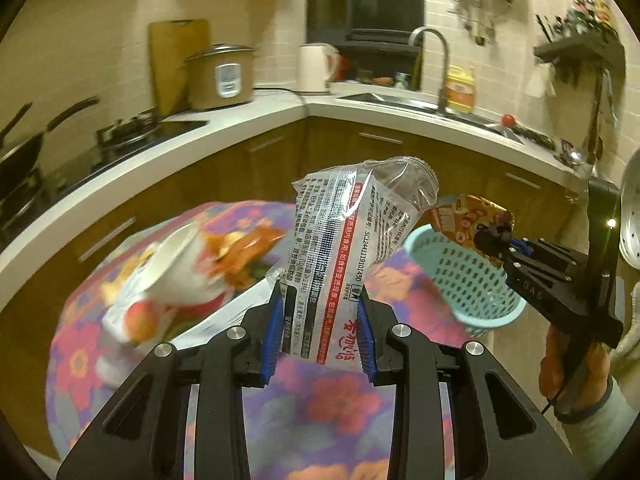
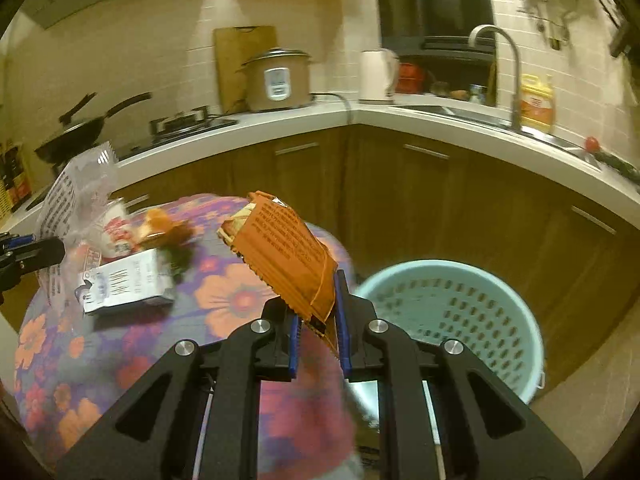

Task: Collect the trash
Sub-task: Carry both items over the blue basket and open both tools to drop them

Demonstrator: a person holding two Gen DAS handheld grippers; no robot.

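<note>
Two wrappers are up: left tongs [image 1: 320, 322] pinch a clear bag [image 1: 340, 248], right tongs [image 2: 317, 334] an orange packet [image 2: 286, 262], neither yet in the basket [image 2: 448, 304]; a carton [image 2: 128, 286] and scraps remain on the worktop [image 2: 224, 300]

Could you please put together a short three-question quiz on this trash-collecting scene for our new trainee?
1. True or false: the left gripper is shut on the clear printed wrapper.
2. Which does the right gripper hold? A) a white carton B) the orange snack packet C) nothing
3. Fill in: the light blue perforated basket stands on the ____ beside the table with the floral cloth.

Key: 1 true. 2 B. 3 floor. The white carton and the peels lie on the cloth, not in the basket.
</note>
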